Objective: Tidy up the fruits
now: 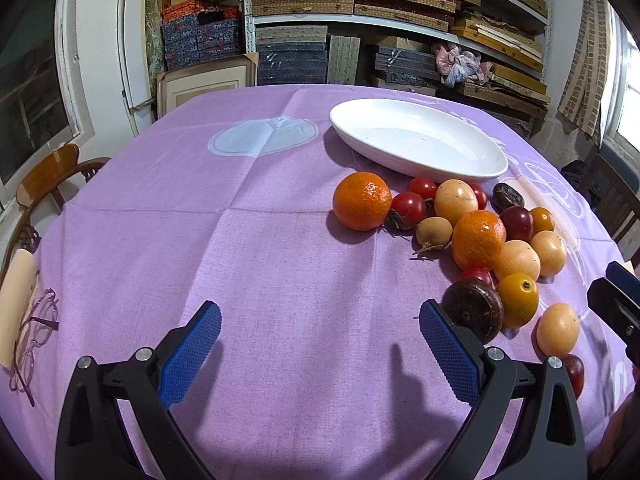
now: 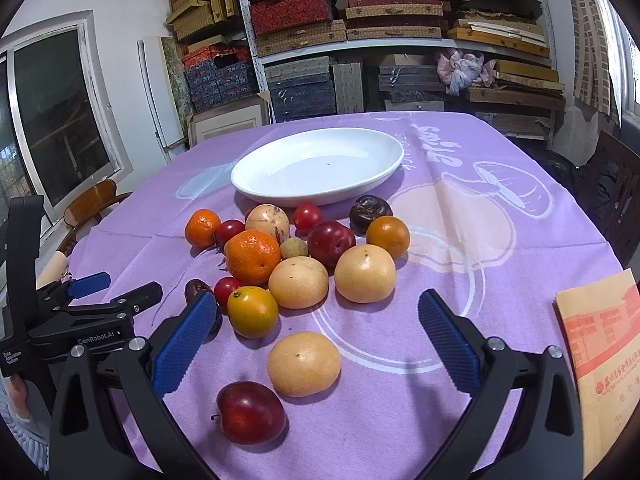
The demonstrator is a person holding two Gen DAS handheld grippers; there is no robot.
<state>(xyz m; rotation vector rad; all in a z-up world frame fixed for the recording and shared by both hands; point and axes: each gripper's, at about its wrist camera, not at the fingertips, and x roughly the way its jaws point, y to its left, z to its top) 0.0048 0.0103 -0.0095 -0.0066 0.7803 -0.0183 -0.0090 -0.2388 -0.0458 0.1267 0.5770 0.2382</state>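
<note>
Several fruits lie in a loose heap on the purple tablecloth in front of an empty white oval plate (image 1: 420, 140) (image 2: 320, 164). Among them are a mandarin (image 1: 362, 200) (image 2: 253, 256), pale yellow round fruits (image 2: 304, 363), a red plum (image 2: 251, 412), cherry tomatoes (image 1: 408, 209) and a dark brown fruit (image 1: 474, 308). My left gripper (image 1: 320, 322) is open over bare cloth, left of the heap, holding nothing. My right gripper (image 2: 318, 314) is open, with a pale yellow fruit and the red plum lying between and just below its blue fingers (image 2: 184, 340). The left gripper (image 2: 100, 288) shows at the left of the right wrist view.
A pair of glasses (image 1: 34, 336) lies at the table's left edge. A printed paper envelope (image 2: 600, 348) lies at the right edge. Wooden chairs (image 1: 48, 176) stand beside the table. Shelves stacked with boxes (image 2: 360, 20) fill the back wall.
</note>
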